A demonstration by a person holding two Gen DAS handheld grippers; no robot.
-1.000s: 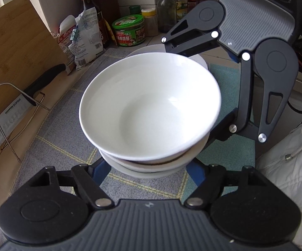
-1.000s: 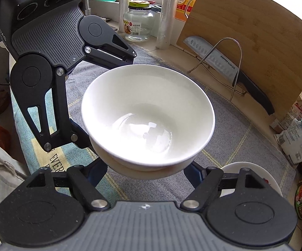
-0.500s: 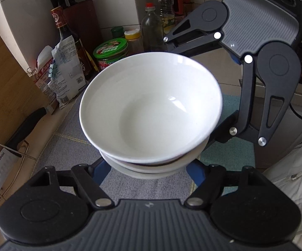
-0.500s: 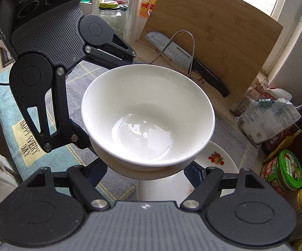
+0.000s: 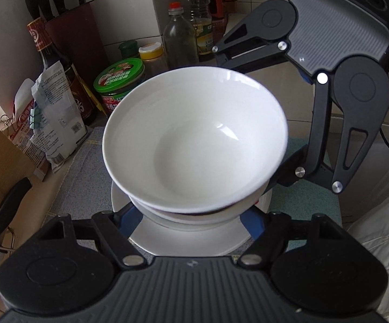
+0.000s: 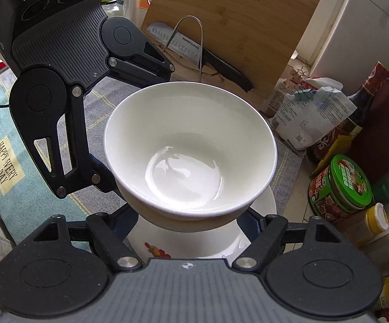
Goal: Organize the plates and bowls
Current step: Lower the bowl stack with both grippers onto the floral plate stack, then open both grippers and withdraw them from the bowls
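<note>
Both grippers are clamped on the same stack of white bowls (image 5: pixel 194 140), which hangs in the air over a white plate (image 5: pixel 189 239) lying on the grey cloth (image 5: pixel 84 177). From the left wrist view the left gripper (image 5: pixel 191 216) has its blue-padded fingers (image 5: pixel 129 219) pressed against the lower part of the stack from either side, and the right gripper (image 5: pixel 283 171) reaches in from the far right, its linkage meeting the bowls at their right flank. At least 2 bowls are nested there (a thin dark line between the rims marks where one sits inside the other); whether more lie beneath I cannot tell.

From the right wrist view the picture mirrors: the right gripper (image 6: pixel 191 216) holds the stack of bowls (image 6: pixel 189 148) low down between its fingers (image 6: pixel 251 224), and the left gripper (image 6: pixel 108 177) comes in from the left, touching the bowl's side. The plate (image 6: pixel 264 202) shows under the stack, with a small red and yellow fruit print near its edge. The top bowl is empty and glossy, tilted a little toward the camera.

Around this, a bamboo cutting board (image 6: pixel 237 24) leans against the wall with a knife (image 6: pixel 194 51) resting in a wire stand in front of it. A green-lidded jar (image 5: pixel 119 83), a dark sauce bottle (image 5: pixel 57 72), a crumpled bag (image 5: pixel 51 123) and a knife block (image 5: pixel 68 27) crowd the back corner. A teal mat (image 6: pixel 0 145) with printed words lies beside the grey cloth.
</note>
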